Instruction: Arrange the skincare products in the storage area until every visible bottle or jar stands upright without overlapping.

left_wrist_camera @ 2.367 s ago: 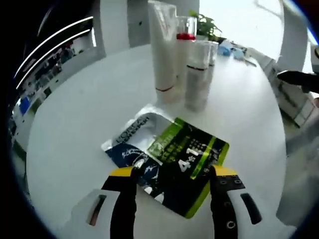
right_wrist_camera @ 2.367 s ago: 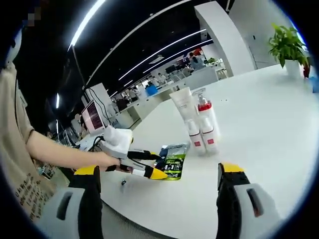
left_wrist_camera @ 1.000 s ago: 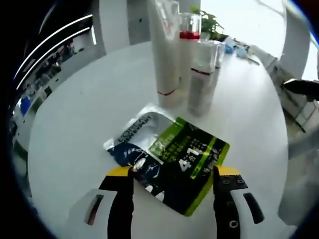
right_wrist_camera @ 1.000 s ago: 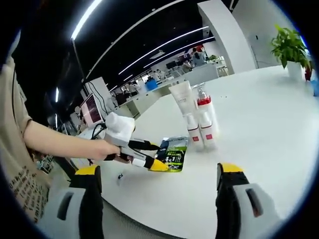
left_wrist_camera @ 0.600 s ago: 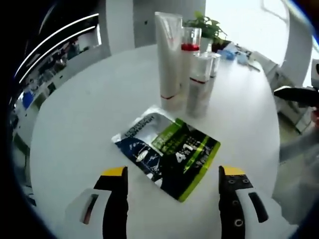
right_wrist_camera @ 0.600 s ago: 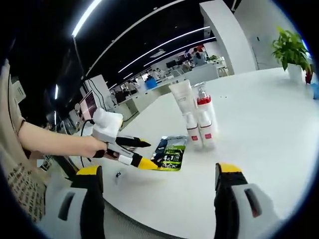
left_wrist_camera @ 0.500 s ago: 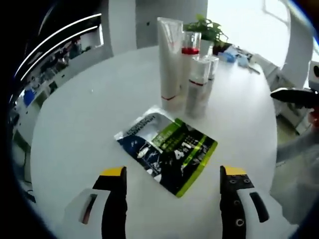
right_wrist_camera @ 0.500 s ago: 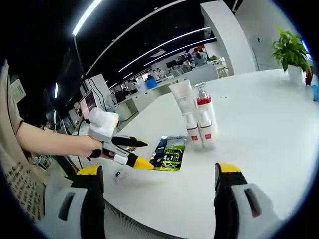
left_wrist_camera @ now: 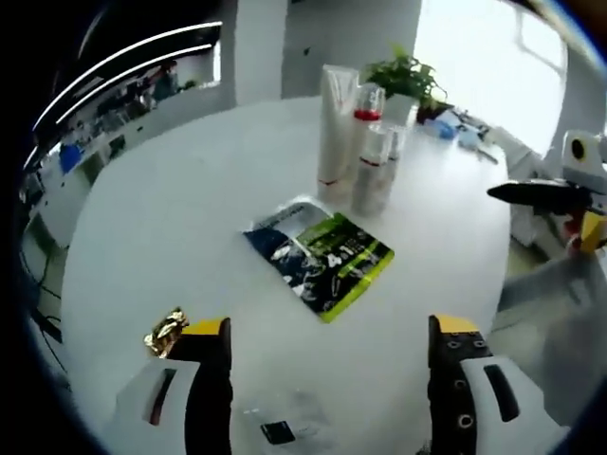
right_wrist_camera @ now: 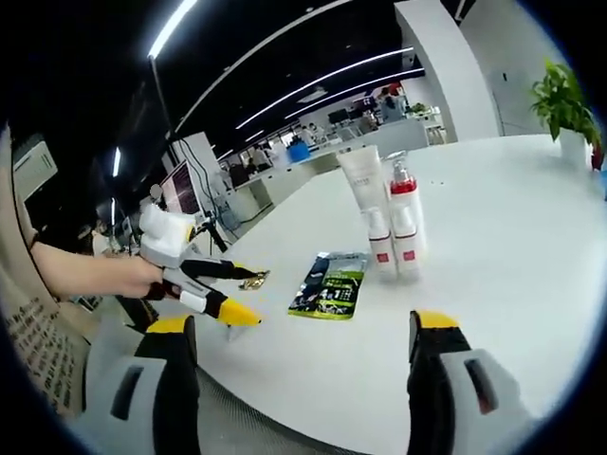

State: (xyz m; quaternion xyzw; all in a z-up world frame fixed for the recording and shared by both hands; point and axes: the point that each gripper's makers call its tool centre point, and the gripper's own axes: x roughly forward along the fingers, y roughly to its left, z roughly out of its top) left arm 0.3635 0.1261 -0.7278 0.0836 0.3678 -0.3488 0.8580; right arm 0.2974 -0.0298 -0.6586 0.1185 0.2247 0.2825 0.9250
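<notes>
Sachets (left_wrist_camera: pixel 319 259): two, overlapping, flat on bench (left_wrist_camera: pixel 171 218) near upright bottles (left_wrist_camera: pixel 365 142). Thin, limp, slippery foil; I'd pinch an edge. My left fingers (left_wrist_camera: pixel 318 327) spread, empty; right fingers (right_wrist_camera: pixel 299 327) likewise.

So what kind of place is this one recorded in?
Most likely an open-plan office. The round white table stands in a large room with long strip ceiling lights, rows of desks with monitors behind it, and a potted plant at the far edge.
</notes>
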